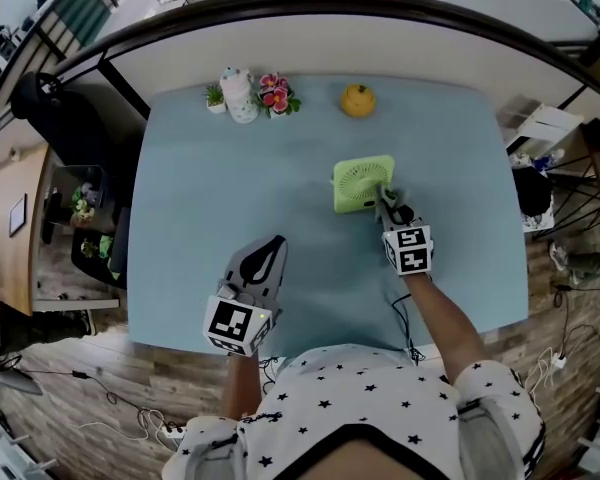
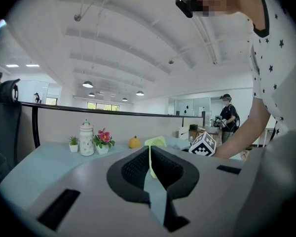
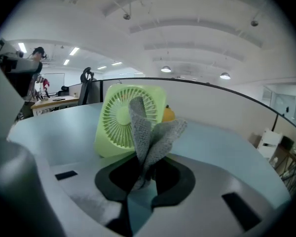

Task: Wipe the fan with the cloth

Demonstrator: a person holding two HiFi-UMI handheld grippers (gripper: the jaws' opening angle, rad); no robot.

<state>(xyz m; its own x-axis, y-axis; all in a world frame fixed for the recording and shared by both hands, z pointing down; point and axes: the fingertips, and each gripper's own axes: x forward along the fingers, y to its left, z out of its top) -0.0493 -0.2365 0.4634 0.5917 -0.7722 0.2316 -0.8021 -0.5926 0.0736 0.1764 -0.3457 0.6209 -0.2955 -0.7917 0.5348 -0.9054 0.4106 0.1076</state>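
At frame centre, the fan [image 3: 119,117] is showing smooth, pale green plastic; the cloth [image 3: 149,136] is looking grey, coarse and knitted; the table [image 1: 230,198] is appearing matt, smooth light blue.

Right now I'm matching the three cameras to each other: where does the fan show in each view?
Head view: the fan is right of centre, just beyond the right gripper.
Left gripper view: the fan is small, near centre, just above the jaw tips.
Right gripper view: the fan is large, left of centre, partly behind the cloth.
Shared landmark: the yellow fruit.
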